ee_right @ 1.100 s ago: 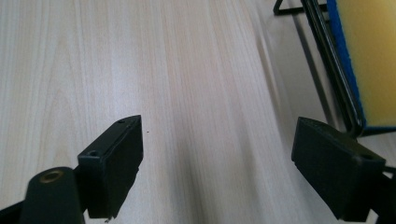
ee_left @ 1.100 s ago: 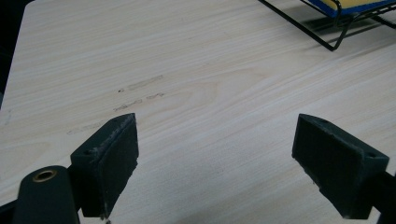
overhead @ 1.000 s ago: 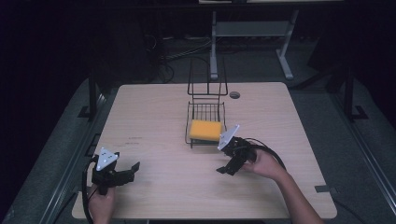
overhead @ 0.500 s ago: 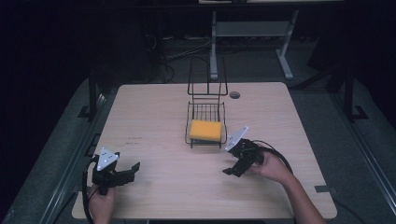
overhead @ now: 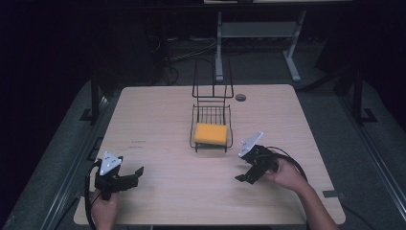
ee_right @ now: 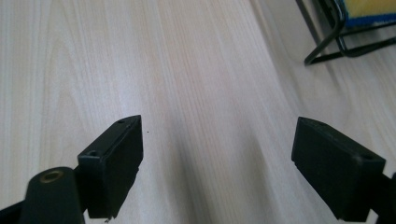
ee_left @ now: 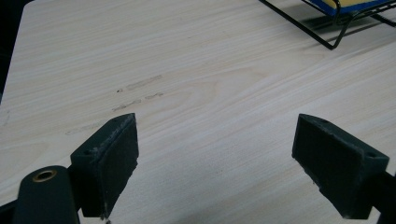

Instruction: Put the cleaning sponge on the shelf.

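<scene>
On the pale tabletop (overhead: pixel 167 124) a yellow sponge (overhead: pixel 210 133) lies in the wire rack (overhead: pixel 211 125); both the left gripper (overhead: pixel 135 175) and right gripper (overhead: pixel 243 178) rest released, apparently between steps, awaiting another approach.

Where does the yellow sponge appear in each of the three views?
High view: the yellow sponge lies in the black wire rack at the table's middle.
Left gripper view: at the top right corner, a strip of the sponge with a blue underside.
Right gripper view: at the top right corner, again cut off.
Shared landmark: the rack's wire frame around it.
</scene>
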A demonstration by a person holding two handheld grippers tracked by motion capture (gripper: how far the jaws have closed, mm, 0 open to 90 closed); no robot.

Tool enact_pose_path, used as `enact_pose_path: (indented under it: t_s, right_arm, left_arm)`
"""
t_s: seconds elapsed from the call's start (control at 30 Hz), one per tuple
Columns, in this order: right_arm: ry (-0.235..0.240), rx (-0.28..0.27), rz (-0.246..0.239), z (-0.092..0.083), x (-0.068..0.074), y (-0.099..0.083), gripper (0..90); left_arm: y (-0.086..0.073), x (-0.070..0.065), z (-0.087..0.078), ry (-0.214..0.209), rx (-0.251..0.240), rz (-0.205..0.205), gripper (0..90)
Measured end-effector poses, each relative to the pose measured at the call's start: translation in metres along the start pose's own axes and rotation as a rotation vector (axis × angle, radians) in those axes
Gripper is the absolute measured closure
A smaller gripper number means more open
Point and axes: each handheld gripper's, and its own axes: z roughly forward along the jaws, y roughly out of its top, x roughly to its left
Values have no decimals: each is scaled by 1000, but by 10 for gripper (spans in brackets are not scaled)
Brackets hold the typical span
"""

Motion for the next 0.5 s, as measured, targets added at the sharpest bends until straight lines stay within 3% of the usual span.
enact_pose_path:
  t_s: [0.5]
  right_arm:
    - [-18, 5, 31, -9, 1, -19, 163]
  left_arm:
    - [0, -1, 0, 1, 4, 8, 141]
